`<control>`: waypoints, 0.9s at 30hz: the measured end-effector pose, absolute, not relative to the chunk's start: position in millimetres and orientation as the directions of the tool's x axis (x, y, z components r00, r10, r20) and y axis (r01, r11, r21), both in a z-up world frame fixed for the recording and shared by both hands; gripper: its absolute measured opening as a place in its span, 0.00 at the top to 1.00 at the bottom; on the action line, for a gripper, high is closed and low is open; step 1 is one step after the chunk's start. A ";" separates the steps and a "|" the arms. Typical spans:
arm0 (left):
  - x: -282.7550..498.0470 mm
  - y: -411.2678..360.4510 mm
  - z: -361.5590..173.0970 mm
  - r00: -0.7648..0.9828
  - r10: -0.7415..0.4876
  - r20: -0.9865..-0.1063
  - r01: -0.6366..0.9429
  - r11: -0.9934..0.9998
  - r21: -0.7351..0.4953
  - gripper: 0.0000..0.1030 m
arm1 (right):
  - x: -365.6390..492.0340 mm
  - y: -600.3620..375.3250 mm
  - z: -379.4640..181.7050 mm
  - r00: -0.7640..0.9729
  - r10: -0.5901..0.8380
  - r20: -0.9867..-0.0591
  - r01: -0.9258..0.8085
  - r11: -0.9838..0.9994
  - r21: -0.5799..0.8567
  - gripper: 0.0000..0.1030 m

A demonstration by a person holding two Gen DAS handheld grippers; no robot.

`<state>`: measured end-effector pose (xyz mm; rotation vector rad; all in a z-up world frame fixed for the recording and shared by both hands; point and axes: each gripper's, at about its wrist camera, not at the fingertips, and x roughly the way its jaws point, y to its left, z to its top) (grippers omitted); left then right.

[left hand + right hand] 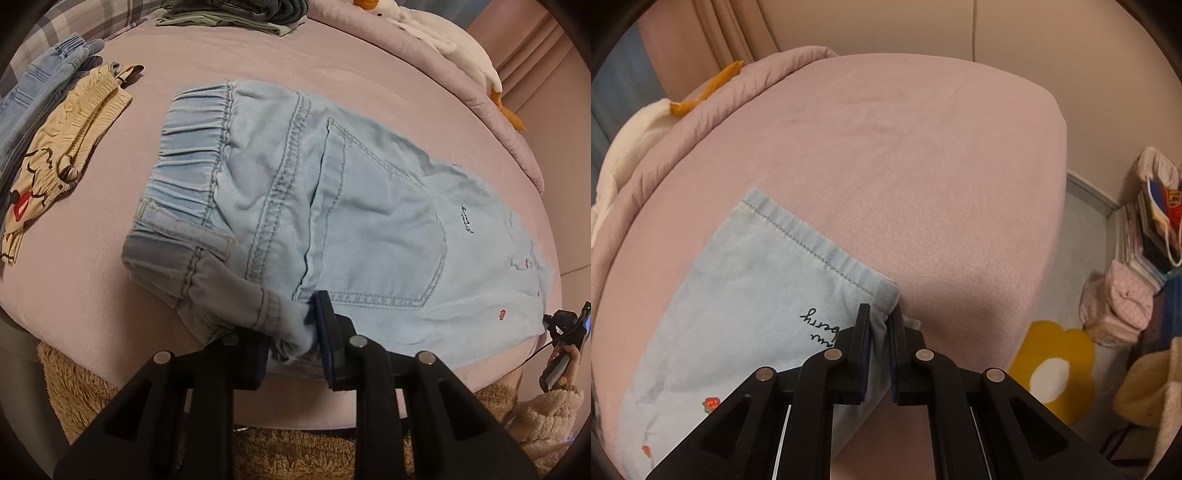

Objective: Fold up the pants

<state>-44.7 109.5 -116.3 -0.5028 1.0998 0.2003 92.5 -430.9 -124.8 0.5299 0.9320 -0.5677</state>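
Note:
Light blue denim pants [362, 206] lie folded lengthwise on the pink bed [258, 66], with the elastic waistband at the left and a back pocket facing up. My left gripper [295, 328] is shut on the near waist corner of the pants at the bed's front edge. In the right wrist view the leg hem end [757, 280] shows black script and small strawberry prints. My right gripper [881, 325] is shut on the near hem corner. The right gripper also shows in the left wrist view [565, 332], far right.
Folded cream printed pants [62, 147] and blue jeans [33, 96] lie at the left. A clothes pile [236, 14] and a plush duck [443, 40] sit at the back. A fuzzy rug [110, 406] lies below. Books and bags [1145, 240] stand by the wall.

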 end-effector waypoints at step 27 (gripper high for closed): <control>-47.7 109.0 -116.0 0.457 -0.091 -0.885 -0.404 0.865 -0.298 0.77 | 89.2 -433.6 -125.7 0.498 -0.232 -0.835 0.651 0.736 0.184 0.97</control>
